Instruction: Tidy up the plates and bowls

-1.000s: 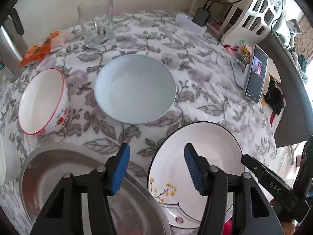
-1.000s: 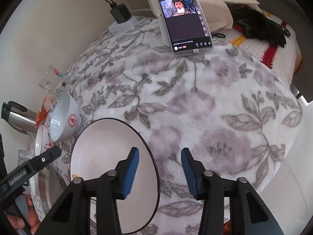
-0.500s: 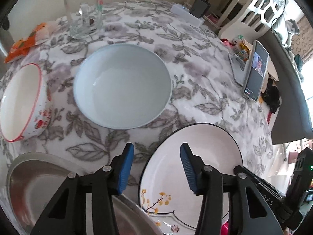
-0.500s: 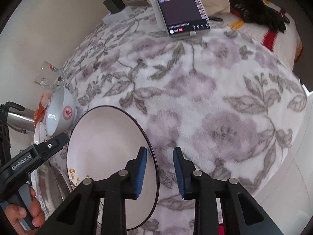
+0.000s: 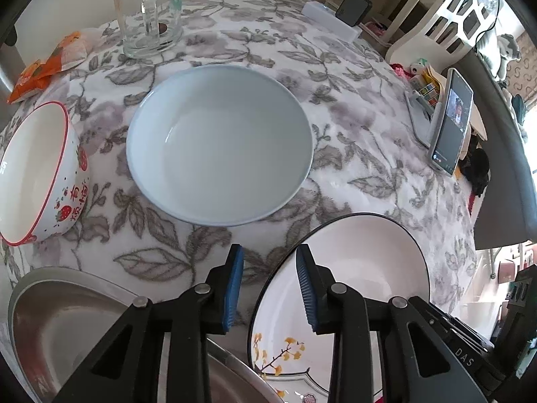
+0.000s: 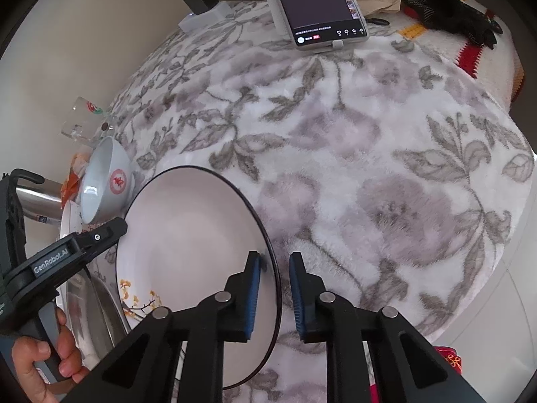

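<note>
Here both grippers' fingers were closing astride the black-rimmed plate [image 6: 188, 252]: left gripper [image 5: 270, 285], right gripper [image 6: 273, 294], neither yet pinching.

I see a plush, matt cloth [image 6: 386, 154] with a leaf print covering the tabletop. The black-rimmed plate [image 6: 188, 235] and the pale blue bowl [image 5: 218, 147] look like glossy glazed ceramic. The pan [image 5: 67, 319] at the near left edge is brushed metal; the mug [image 5: 149, 10] is clear glass.

Right gripper [image 6: 273, 290] closing astride black-rimmed plate [image 6: 188, 235] edge, pads apart from it, left gripper [image 6: 110, 230] at plate's far rim, phone [image 6: 315, 3] well beyond plate
</note>
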`<state>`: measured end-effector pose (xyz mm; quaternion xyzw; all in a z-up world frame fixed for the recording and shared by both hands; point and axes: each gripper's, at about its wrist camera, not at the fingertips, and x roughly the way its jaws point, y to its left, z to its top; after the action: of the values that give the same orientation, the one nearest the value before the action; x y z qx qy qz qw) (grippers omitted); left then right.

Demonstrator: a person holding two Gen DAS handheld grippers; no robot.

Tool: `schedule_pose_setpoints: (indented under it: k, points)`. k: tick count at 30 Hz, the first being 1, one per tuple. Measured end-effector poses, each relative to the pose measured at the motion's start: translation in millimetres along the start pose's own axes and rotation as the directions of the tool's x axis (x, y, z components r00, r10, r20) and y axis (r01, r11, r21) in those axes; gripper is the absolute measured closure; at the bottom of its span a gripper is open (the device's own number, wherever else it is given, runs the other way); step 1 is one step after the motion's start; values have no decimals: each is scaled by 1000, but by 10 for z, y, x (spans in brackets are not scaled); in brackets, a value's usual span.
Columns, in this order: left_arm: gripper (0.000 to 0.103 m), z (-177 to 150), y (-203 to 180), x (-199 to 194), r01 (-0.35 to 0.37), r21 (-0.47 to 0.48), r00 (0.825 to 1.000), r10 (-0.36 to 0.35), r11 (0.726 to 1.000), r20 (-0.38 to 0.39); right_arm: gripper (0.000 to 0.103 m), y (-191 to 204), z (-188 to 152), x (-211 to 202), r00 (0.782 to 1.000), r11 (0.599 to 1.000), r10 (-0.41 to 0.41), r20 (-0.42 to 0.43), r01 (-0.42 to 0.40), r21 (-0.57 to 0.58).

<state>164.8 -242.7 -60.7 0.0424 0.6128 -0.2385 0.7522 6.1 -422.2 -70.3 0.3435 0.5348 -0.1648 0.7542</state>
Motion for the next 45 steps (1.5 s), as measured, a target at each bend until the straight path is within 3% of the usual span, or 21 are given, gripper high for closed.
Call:
schedule_pose_setpoints:
  k: [2, 5, 12, 18, 34, 45]
  points:
    - [69, 1, -8, 4, -4, 6, 1000, 4, 1000, 0, 86, 3, -2, 6, 1000, 1000, 7, -3, -7, 3]
    - [79, 10, -28, -6, 14, 19, 1000, -14, 1000, 6, 87, 5, -2, 15, 1000, 1000, 10, -3, -10, 5]
    - [82, 1, -106, 60, 6, 43, 1000, -6, 999, -13, 87, 8, -6, 25, 1000, 1000, 12, -5, -12, 5]
    - [82, -3, -113, 60, 3, 40, 1000, -2, 999, -11, 87, 2, -4, 25, 1000, 1000, 15, -9, -15, 5]
    - [82, -21, -181, 67, 88, 17, 996, -87, 996, -31, 87, -210, 82, -76, 999, 994, 30, 31, -33, 102]
    - [82, -11, -235, 49, 88, 12, 996, -88, 996, -31, 86, -254, 118, -164, 997, 993, 43, 60, -50, 109]
